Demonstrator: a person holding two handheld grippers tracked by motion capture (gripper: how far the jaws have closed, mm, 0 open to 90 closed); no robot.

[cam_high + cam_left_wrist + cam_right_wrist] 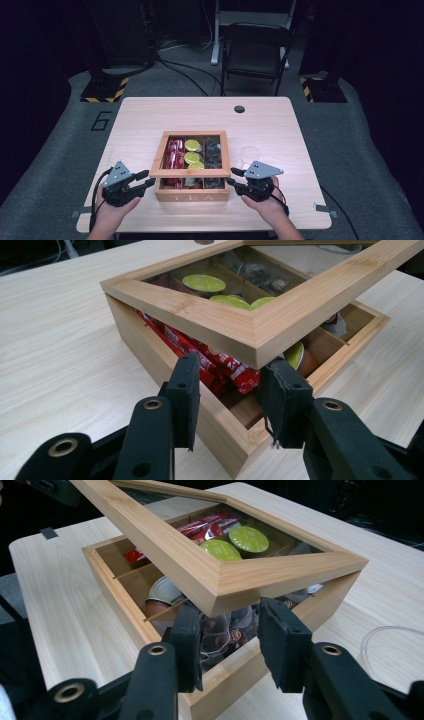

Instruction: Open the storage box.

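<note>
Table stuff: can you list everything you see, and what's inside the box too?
wooden tea box: one, light wood, table middle near the person
lid: one, wood frame with clear pane, raised at the front
red packets: several, red, box's left compartment
green-topped pods: three, lime green, middle compartment
dark sachets: several, dark, right compartment
glass: one, clear, right of box
table: one, pale wood
chair: one, dark, beyond table
left gripper: black, open, at lid's front left corner
right gripper: black, open, at lid's front right corner
</note>
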